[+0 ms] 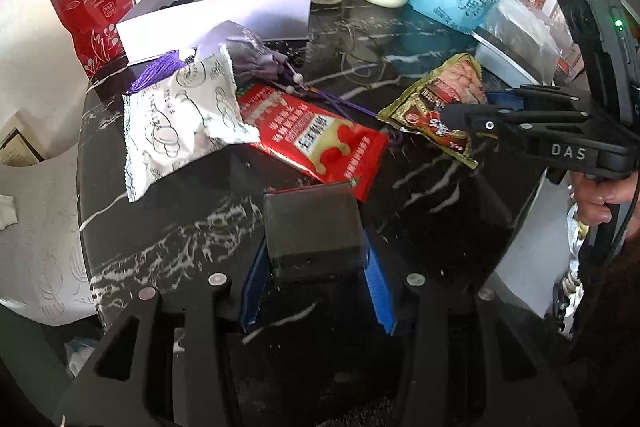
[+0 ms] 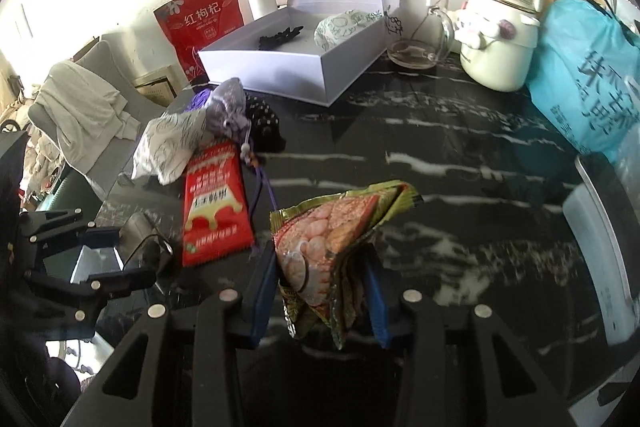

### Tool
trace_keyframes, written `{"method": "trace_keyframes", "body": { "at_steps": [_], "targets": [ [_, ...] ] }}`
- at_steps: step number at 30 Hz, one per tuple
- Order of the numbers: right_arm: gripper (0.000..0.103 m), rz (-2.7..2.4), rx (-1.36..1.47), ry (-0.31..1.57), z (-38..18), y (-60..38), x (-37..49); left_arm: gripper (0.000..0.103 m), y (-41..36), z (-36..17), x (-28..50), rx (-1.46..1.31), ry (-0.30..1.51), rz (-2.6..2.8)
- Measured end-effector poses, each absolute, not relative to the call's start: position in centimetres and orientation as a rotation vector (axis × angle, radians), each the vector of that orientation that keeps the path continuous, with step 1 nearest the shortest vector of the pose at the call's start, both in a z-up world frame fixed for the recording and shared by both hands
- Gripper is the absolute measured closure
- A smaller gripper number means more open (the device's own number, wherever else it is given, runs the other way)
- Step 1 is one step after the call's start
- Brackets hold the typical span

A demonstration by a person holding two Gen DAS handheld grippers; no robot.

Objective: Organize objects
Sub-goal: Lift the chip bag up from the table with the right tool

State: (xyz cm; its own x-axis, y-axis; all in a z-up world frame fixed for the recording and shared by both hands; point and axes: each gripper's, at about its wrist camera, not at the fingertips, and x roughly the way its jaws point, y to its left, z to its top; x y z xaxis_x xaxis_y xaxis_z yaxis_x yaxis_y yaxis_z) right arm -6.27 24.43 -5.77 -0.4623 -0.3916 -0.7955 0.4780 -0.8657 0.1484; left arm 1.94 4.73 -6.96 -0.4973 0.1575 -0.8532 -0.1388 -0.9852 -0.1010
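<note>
Black marble-pattern tabletop, glossy and cluttered, pale wall behind. White open-lid gift box sits at the far edge, well beyond both sets of fingers; it already holds a small white printed packet and a dark object I can't identify, so my read is that it's the collection bin.

Right gripper: jaws closed on the olive-green foil snack pouch with a shrimp picture. The blue pads pinch its lower part from both sides and the foil is buckled between them. The pouch stands roughly upright, long axis running away from the fingertips, free end fanned out beyond them and leaning slightly right. In the left wrist view it looks lifted off the table, though I can't confirm the clearance. An edge grip like this probably keeps the pouch body clear for a drop into the box.

Left gripper: blue pads clamp a dark flat rectangular block from both sides. It lies broadside across the gap and projects forward past the fingertips. What it is, can't tell.

Just ahead of the left fingertips lies a red flat sachet with a yellow-white graphic, long axis diagonal, near corner almost touching the block. Overlapping its far end is a white crinkled printed snack bag, with a grey drawstring pouch and purple cord behind. All are unsorted so far.

Far beyond the fingers: red standing bag with Chinese print, clear glass mug, cream kettle-shaped bottle, turquoise plastic bag.
</note>
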Motion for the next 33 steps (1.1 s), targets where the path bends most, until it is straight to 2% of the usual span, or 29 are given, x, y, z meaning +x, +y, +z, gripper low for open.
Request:
{"method": "trace_keyframes", "body": {
  "at_steps": [10, 11, 13, 17, 23, 27, 29, 33],
  "targets": [
    [0.060, -2.290, 1.219, 0.175, -5.8, 24.5, -3.9, 0.060, 5.0, -7.7, 2.0, -1.462, -0.031, 2.597],
    [0.058, -2.291, 1.223, 0.186, -6.0, 24.3, -3.9, 0.060, 5.0, -7.7, 1.9, -1.456, -0.032, 2.600],
    [0.045, -2.287, 1.245, 0.207, -6.5, 24.0, -4.0, 0.060, 5.2, -7.8, 1.7, -1.438, -0.025, 2.607],
    [0.040, -2.289, 1.253, 0.221, -7.4, 23.4, -4.1, 0.060, 5.5, -7.9, 1.4, -1.411, 0.001, 2.626],
    [0.039, -2.303, 1.253, 0.229, -8.0, 23.2, -4.2, 0.053, 6.1, -8.1, 1.6, -1.389, 0.076, 2.624],
    [0.039, -2.308, 1.239, 0.194, -8.0, 23.5, -4.2, 0.053, 6.3, -8.2, 1.7, -1.378, 0.094, 2.632],
    [0.046, -2.313, 1.239, 0.171, -7.9, 23.7, -4.3, 0.062, 6.1, -8.1, 1.8, -1.368, 0.097, 2.638],
    [0.056, -2.303, 1.230, 0.124, -7.7, 24.1, -4.2, 0.062, 5.8, -8.0, 1.8, -1.370, 0.062, 2.625]
  ]
}}
